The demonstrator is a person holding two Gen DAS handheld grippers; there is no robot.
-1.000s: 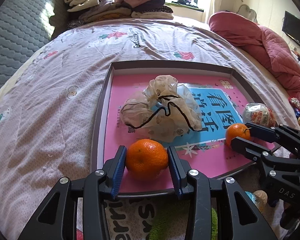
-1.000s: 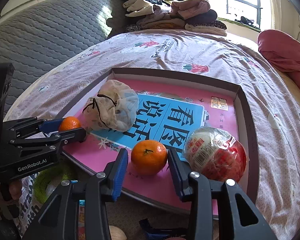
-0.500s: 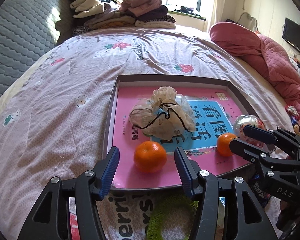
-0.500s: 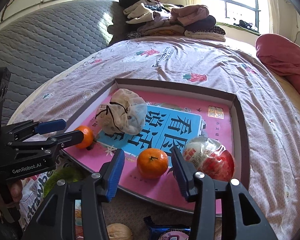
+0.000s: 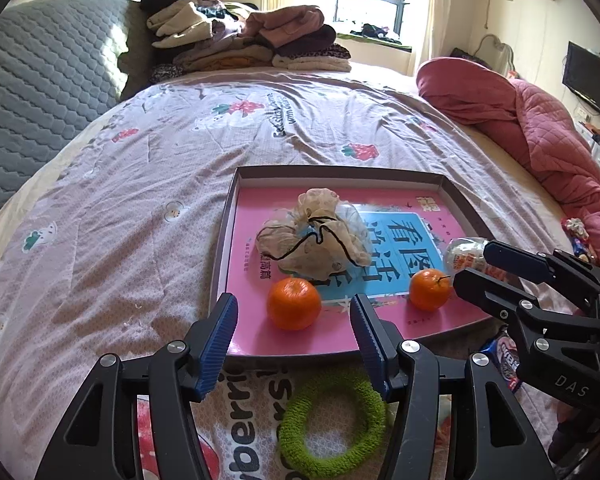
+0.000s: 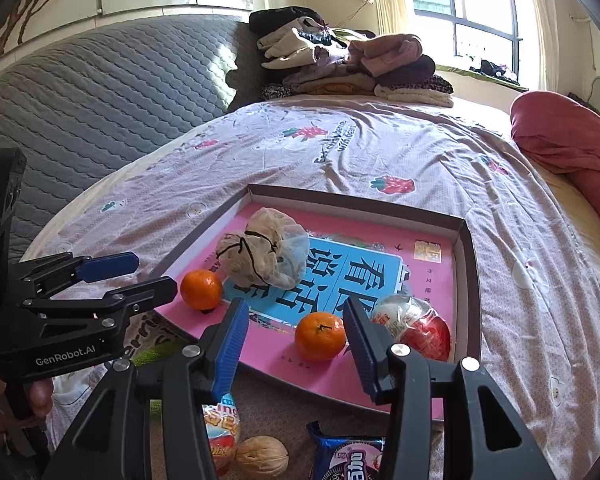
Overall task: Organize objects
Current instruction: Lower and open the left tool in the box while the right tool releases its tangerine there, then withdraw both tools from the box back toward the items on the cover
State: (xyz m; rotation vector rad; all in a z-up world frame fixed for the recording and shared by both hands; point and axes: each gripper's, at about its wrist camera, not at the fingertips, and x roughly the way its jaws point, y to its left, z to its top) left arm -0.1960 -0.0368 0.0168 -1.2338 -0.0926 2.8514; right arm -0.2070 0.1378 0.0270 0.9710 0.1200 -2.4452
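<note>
In the tray (image 5: 458,194), two oranges (image 5: 294,303) now sit free. Both claws, left gripper (image 5: 293,344) and right gripper (image 6: 296,342), have just opened and hold nothing. More bits, maybe snacks, wait outside.

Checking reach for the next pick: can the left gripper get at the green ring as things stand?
Probably yes. The left gripper stands open and holds nothing, and the green ring lies bare on the bed just under it, outside the tray.

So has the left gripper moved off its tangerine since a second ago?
Yes. The left gripper has opened and backed toward the tray's near rim, leaving the tangerine free.
</note>
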